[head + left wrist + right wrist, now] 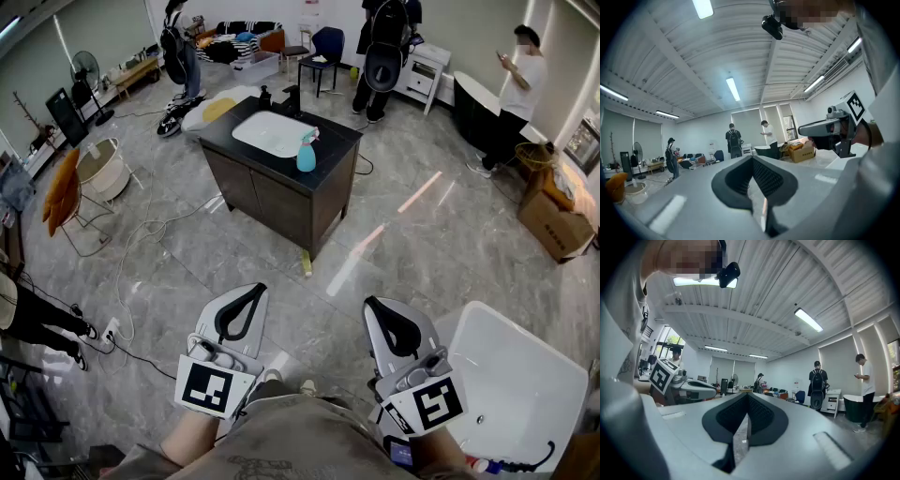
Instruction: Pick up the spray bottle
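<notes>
The spray bottle [307,153], teal with a white and pink head, stands upright on the dark cabinet top [342,139] beside a white sink basin [272,133], far ahead of me across the floor. My left gripper [256,289] and right gripper [371,303] are held side by side close to my body, level and pointing toward the cabinet. Both are shut with nothing between the pads. In the left gripper view the left gripper [753,158] has its jaws meeting at the tip. The right gripper [747,395] looks the same in its own view. The bottle shows in neither gripper view.
A white bathtub [525,375] sits at my lower right. Cables [141,234] trail over the grey floor on the left, near an orange chair [61,192]. A cardboard box [553,220] stands at the right. Several people stand around the room's far side.
</notes>
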Motion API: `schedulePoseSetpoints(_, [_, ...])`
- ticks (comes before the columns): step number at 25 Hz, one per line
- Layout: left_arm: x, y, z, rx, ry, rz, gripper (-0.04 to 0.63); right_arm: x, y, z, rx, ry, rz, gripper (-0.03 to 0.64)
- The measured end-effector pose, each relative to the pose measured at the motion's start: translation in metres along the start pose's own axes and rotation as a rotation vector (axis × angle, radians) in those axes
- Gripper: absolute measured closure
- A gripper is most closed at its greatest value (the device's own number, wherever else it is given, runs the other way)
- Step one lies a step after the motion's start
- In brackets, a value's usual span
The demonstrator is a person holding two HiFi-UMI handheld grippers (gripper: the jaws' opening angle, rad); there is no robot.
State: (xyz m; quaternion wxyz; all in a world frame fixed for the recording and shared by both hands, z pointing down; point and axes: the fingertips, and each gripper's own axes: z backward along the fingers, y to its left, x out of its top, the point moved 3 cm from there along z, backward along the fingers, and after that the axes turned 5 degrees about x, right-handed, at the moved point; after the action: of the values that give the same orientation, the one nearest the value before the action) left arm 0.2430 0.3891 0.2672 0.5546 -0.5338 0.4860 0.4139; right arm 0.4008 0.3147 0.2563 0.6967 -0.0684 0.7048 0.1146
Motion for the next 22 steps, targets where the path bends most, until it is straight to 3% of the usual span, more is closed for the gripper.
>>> schedulePoseSetpoints(7, [-0.002,-0.002,-0.001,0.0,0.005,0.009,0.595,0.001,-0.007,0.002,-0.018,-0.03,-0.022,0.588])
schedulePoseSetpoints(19, [-0.001,-0.004,-0.006,-0.013,0.014,0.003,0.595,-0.005,-0.011,0.001,-0.016,0.008,-0.007,0.588])
schedulePoseSetpoints(22, [0.0,-0.003,-0.006,-0.011,0.018,0.007,0.595,-0.001,-0.016,0.004,-0.05,-0.031,-0.04,0.588])
